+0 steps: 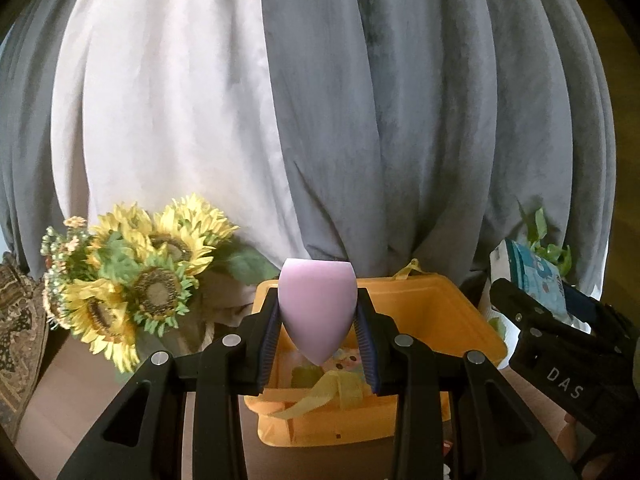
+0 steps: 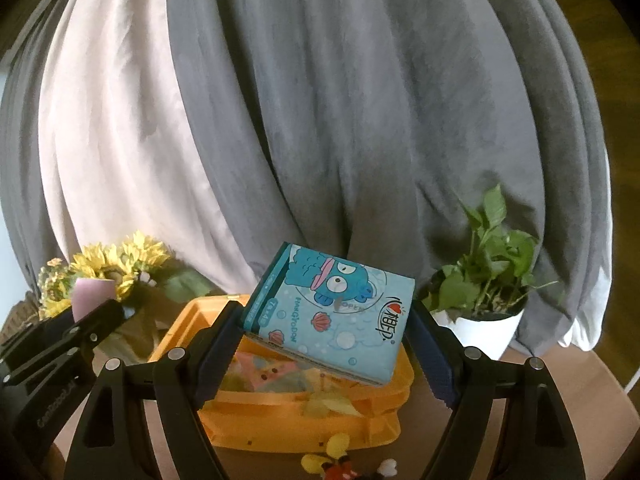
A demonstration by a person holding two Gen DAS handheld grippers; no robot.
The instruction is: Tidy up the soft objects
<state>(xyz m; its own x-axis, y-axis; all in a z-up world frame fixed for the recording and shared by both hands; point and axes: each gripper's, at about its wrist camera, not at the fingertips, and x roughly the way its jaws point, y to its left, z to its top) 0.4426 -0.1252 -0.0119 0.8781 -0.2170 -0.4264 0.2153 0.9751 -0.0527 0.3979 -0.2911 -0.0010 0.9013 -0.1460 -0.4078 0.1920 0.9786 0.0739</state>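
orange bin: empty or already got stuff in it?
Not empty. The orange bin already holds soft items: a yellow fabric piece and a pink plush lie inside, below both grippers' loads.

Your brown table carries the orange bin; sunflowers stand left of the bin, a white-potted plant right, small toys just in front.

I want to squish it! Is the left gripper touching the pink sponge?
Touching. In the left wrist view, the left gripper has both pads pressed against the sides of the pink sponge.
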